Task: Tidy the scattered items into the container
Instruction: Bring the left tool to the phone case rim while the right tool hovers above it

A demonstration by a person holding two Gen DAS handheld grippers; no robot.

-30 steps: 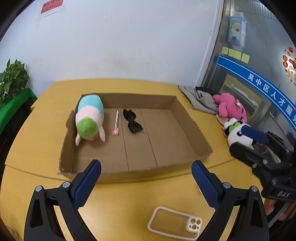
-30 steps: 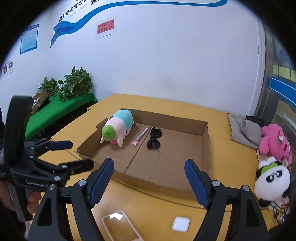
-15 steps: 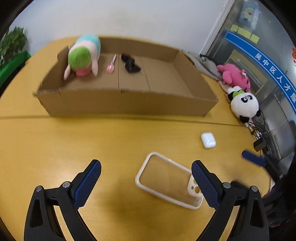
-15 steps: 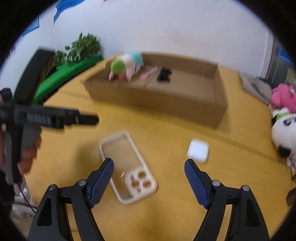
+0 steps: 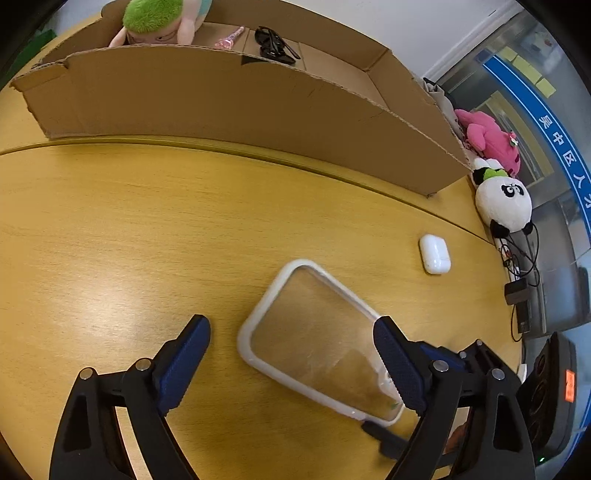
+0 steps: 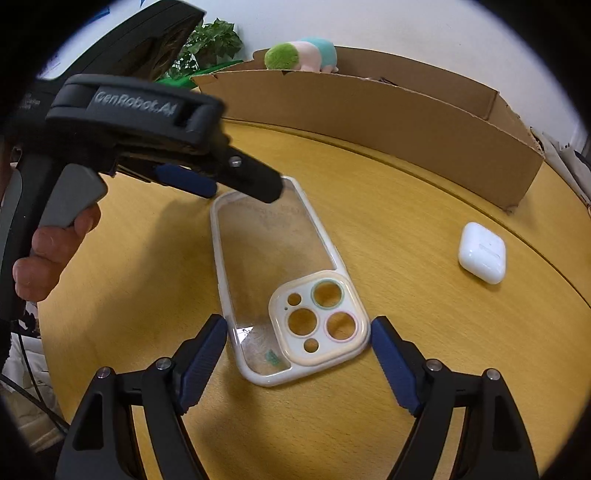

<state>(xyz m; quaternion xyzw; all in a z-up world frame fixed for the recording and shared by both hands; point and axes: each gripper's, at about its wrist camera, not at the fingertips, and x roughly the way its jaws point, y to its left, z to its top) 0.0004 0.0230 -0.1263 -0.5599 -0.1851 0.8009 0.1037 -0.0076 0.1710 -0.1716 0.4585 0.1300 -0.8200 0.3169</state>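
A clear phone case (image 5: 317, 339) with a white rim lies flat on the yellow table; it also shows in the right wrist view (image 6: 280, 280). My left gripper (image 5: 291, 354) is open, low over the case's plain end. My right gripper (image 6: 297, 349) is open, its fingers either side of the case's camera end. A white earbuds case (image 5: 434, 254) lies to the right, also in the right wrist view (image 6: 482, 252). The cardboard box (image 5: 229, 99) stands behind, holding a green-headed plush (image 5: 155, 18), a pink pen (image 5: 229, 40) and black sunglasses (image 5: 275, 44).
A panda plush (image 5: 503, 201) and a pink plush (image 5: 489, 140) lie at the table's right edge, with cables and a black adapter (image 5: 517, 291) nearby. The left gripper's body (image 6: 147, 136) reaches over the case's far end. A green plant (image 6: 210, 44) stands behind the box.
Both grippers have come down from above the box to just over the phone case on the table. Both stay open.
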